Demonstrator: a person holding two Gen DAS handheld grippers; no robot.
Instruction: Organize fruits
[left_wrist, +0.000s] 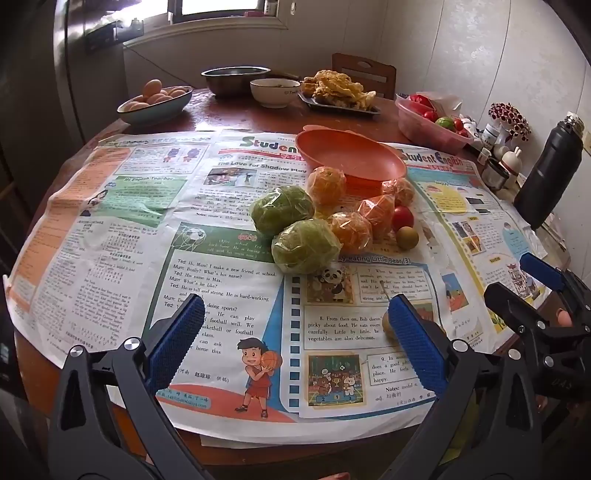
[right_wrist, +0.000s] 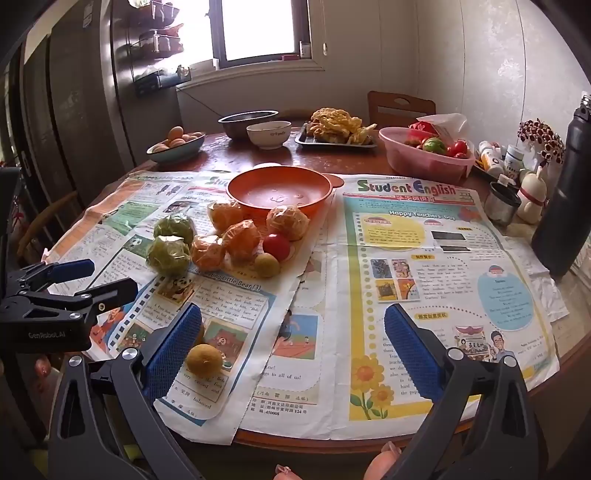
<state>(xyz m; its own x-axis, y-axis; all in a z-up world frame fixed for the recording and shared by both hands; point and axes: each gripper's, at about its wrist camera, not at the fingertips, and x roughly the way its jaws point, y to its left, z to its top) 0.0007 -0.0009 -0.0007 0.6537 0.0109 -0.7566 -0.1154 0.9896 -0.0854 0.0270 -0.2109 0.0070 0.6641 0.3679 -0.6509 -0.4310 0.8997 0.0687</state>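
An empty orange bowl (left_wrist: 351, 155) (right_wrist: 280, 192) stands on newspaper. In front of it lie two plastic-wrapped green fruits (left_wrist: 282, 208) (right_wrist: 168, 254), several wrapped oranges (left_wrist: 327, 184) (right_wrist: 242, 236), a small red fruit (left_wrist: 402, 218) (right_wrist: 276, 246) and a small yellow fruit (left_wrist: 407, 238) (right_wrist: 266, 264). Another yellow fruit (right_wrist: 204, 360) lies apart near the front edge, half hidden behind my left gripper's right finger in the left wrist view. My left gripper (left_wrist: 295, 301) (right_wrist: 99, 277) hangs open over the paper, short of the pile. My right gripper (right_wrist: 293, 310) (left_wrist: 524, 284) is open too, with nothing between its fingers.
At the back of the round wooden table stand a bowl of eggs (left_wrist: 155, 101), a steel bowl (left_wrist: 234, 77), a white bowl (left_wrist: 275, 92), a tray of fried food (left_wrist: 338, 92) and a pink basin of vegetables (right_wrist: 424, 155). A black flask (right_wrist: 565, 199) and small jars crowd the right edge.
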